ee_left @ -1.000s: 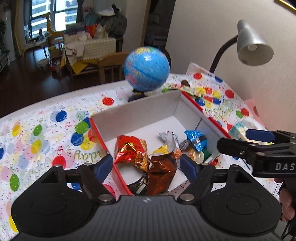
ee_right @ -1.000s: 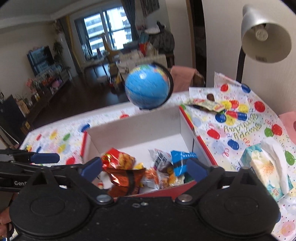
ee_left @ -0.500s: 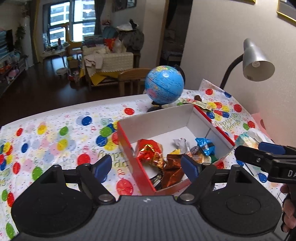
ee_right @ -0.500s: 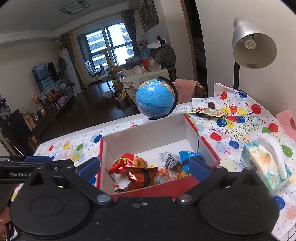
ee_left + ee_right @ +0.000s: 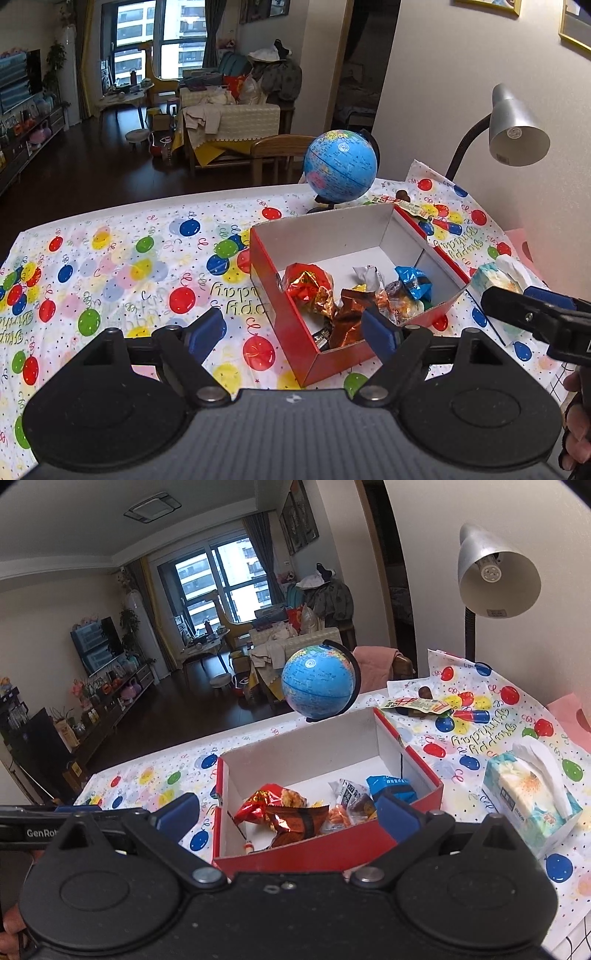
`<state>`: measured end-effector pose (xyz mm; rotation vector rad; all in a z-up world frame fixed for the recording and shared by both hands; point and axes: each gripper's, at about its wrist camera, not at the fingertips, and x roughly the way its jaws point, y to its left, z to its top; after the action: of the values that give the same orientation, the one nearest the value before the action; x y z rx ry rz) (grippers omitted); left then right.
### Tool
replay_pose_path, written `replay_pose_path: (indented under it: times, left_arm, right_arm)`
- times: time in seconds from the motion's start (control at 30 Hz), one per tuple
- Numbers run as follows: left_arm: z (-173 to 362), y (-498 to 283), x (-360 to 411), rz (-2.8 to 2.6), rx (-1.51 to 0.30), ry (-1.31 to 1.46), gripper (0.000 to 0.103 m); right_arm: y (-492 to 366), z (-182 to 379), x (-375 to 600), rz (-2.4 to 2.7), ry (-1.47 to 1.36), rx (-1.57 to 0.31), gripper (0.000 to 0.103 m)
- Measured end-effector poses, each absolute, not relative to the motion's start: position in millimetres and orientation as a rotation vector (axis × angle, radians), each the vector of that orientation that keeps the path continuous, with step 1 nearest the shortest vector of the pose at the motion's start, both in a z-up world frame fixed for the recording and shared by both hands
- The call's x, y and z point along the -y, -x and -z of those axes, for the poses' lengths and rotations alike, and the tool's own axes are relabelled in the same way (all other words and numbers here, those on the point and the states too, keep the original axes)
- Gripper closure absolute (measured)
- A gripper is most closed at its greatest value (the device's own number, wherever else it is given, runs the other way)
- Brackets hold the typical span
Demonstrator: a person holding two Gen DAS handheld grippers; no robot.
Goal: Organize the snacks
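Two tools show, both spread wide and holding nothing. In the left wrist view the left tool (image 5: 293, 332) fills the lower frame, its blue fingertips (image 5: 205, 330) apart above the balloon-print cloth of the table (image 5: 110, 266). The left half of that cloth is bare, from the far edge at mid-frame down to the tool body, so that is the widest free stretch. Right of centre sits the red box (image 5: 291, 325), white inside, with its near corner pointing toward the lower middle of the frame. The snacks (image 5: 347, 295) lie heaped against the box's near wall: a red foil pack, a brown one, a silver one and a blue one. The far half of the box floor is bare. Behind the box's far wall stands a globe (image 5: 340, 166), close to the table's far edge. At the right edge the right tool (image 5: 535, 314) reaches in, with a tissue pack (image 5: 495, 277) just behind it.

In the right wrist view the left tool (image 5: 48, 825) enters at the lower left edge, beside the box's left wall. The right tool (image 5: 286, 818) hangs over the box's near wall, one fingertip outside the left wall and the other over the right corner. To the right, a strip of cloth separates the box from the tissue pack (image 5: 528, 797). A flat wrapper (image 5: 413, 704) lies at upper right, below the lamp (image 5: 495, 576).
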<state>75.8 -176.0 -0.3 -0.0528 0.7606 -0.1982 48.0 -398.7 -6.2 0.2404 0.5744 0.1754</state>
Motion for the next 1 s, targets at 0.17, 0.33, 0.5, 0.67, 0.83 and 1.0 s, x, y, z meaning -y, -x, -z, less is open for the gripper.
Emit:
replay_pose_path:
  times: [0.17, 0.33, 0.5, 0.67, 0.83, 1.0]
  left_arm:
    - [-4.0, -71.3, 178.2, 0.219, -0.738, 0.048, 0.021]
    - [-5.2, -70.5, 181.4, 0.243, -0.730, 0.049, 0.021]
    - [-4.3, -71.2, 184.1, 0.263, -0.741, 0.056, 0.021]
    - [-3.7, -70.9, 187.2, 0.288, -0.744, 0.059, 0.021]
    - [-2.8, -71.9, 190.0, 0.296, -0.748, 0.064, 0.021]
    - [-3.1, -72.3, 192.6, 0.305, -0.747, 0.068, 0.021]
  right_arm:
    - [-43.0, 6.6, 396.6, -0.165, -0.234, -0.573, 0.000]
    - [-39.7, 5.8, 398.5, -0.145, -0.231, -0.571, 0.000]
    - [-37.1, 6.7, 402.4, -0.132, -0.239, -0.576, 0.000]
    - [-34.6, 6.9, 402.6, -0.124, -0.229, -0.576, 0.000]
    - [-32.4, 5.7, 404.4, -0.114, -0.230, -0.575, 0.000]
    - [-30.9, 6.3, 407.1, -0.106, -0.234, -0.580, 0.000]
